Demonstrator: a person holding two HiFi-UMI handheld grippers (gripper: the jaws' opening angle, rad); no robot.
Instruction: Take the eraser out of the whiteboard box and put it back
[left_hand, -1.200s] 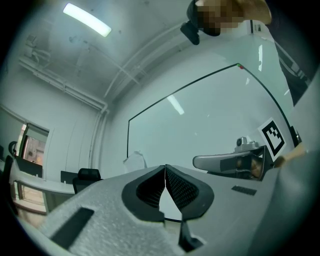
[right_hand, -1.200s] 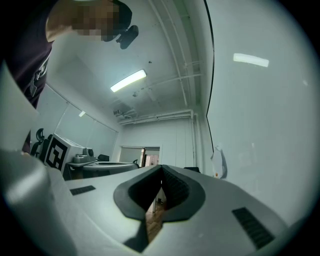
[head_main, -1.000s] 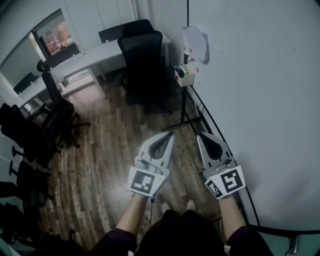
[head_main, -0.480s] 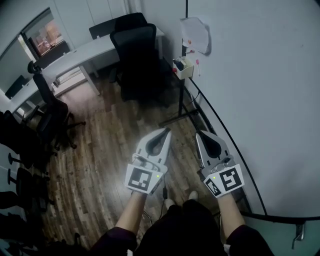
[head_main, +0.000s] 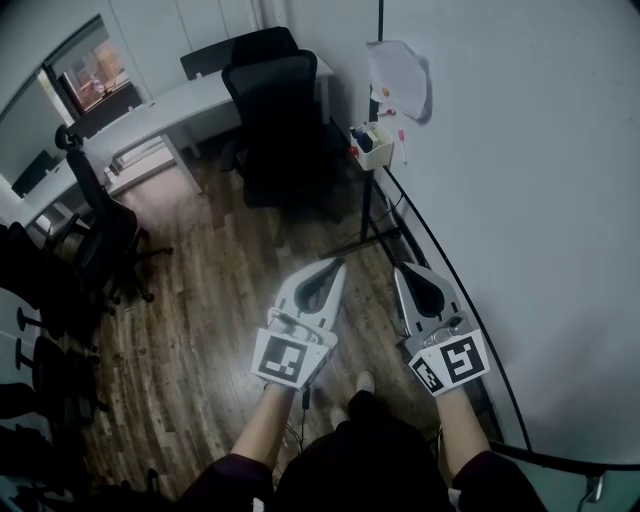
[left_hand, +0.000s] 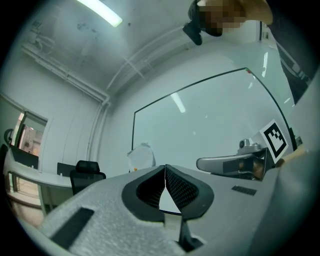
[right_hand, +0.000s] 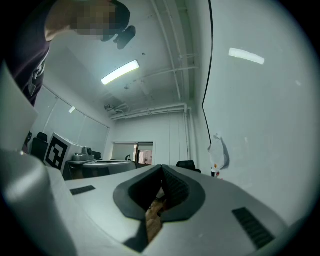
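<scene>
The whiteboard box (head_main: 373, 146), small and pale, hangs on the whiteboard's lower left edge, with dark and coloured items in it. I cannot single out the eraser. My left gripper (head_main: 337, 264) and right gripper (head_main: 403, 269) are held side by side over the wood floor, well short of the box, both pointing toward it. The left gripper (left_hand: 165, 168) is shut with nothing between its pads. The right gripper (right_hand: 161, 170) is shut too and empty. The right gripper's body (left_hand: 227, 163) shows in the left gripper view.
The large whiteboard (head_main: 530, 200) fills the right side, with a crumpled paper (head_main: 398, 78) stuck on it above the box. Its stand leg (head_main: 365, 215) reaches onto the floor. A black office chair (head_main: 280, 120) and a white desk (head_main: 165, 125) stand beyond; more chairs (head_main: 60, 270) line the left.
Both grippers keep their side-by-side pose and stay shut. The person's feet have shifted, and the room has slid slightly in the head view.
</scene>
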